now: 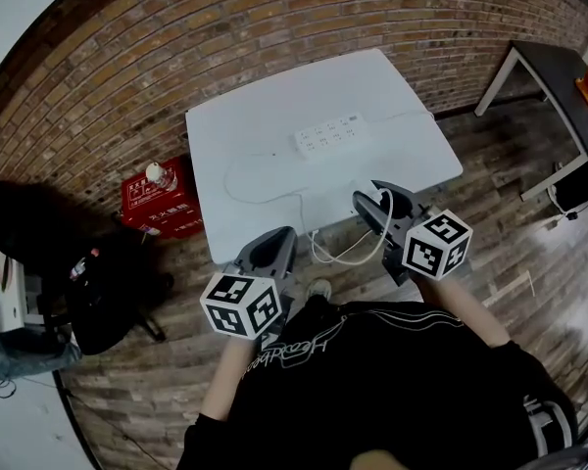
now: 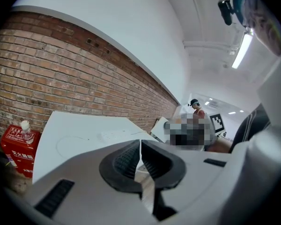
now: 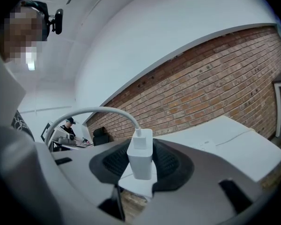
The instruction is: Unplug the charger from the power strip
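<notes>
A white power strip lies near the far middle of the white table, with its own thin cord running off to the right. My right gripper is shut on the white charger, held clear of the strip near the table's front edge. The charger's white cable loops down off the front edge; in the right gripper view the cable arcs up and left from the charger's top. My left gripper hangs shut and empty just in front of the table; in the left gripper view the left gripper has its pads together.
A red box with a water bottle on it stands on the floor left of the table. A black bag lies further left. A dark desk stands at the right. A brick wall runs behind the table.
</notes>
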Tool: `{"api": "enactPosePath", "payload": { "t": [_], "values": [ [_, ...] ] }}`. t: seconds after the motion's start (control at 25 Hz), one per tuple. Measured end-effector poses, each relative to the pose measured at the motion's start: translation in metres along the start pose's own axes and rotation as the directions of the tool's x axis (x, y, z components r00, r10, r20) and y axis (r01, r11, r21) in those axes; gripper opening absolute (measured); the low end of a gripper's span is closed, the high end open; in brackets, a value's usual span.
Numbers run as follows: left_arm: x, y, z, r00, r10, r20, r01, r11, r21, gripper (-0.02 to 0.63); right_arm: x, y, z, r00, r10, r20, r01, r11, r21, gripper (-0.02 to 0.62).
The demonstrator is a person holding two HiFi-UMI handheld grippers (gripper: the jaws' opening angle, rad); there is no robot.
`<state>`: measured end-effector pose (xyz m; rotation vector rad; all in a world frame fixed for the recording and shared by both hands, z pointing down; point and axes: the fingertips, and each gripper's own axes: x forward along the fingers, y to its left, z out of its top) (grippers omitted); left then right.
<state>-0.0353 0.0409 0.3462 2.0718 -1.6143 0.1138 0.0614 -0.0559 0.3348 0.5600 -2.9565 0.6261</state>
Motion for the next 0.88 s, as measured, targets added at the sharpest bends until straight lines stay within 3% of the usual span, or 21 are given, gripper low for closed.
{"api": "enactPosePath", "payload": {
  "t": [0.88],
  "values": [
    [-0.002,-0.027,-0.012,1.0,-0.015,0.021,0.015,1.0,0.01,0.01,-0.028,-0.001,-0.008,1.0,-0.021,0.011,0.021,1.0,-0.012,0.121]
  ]
}}
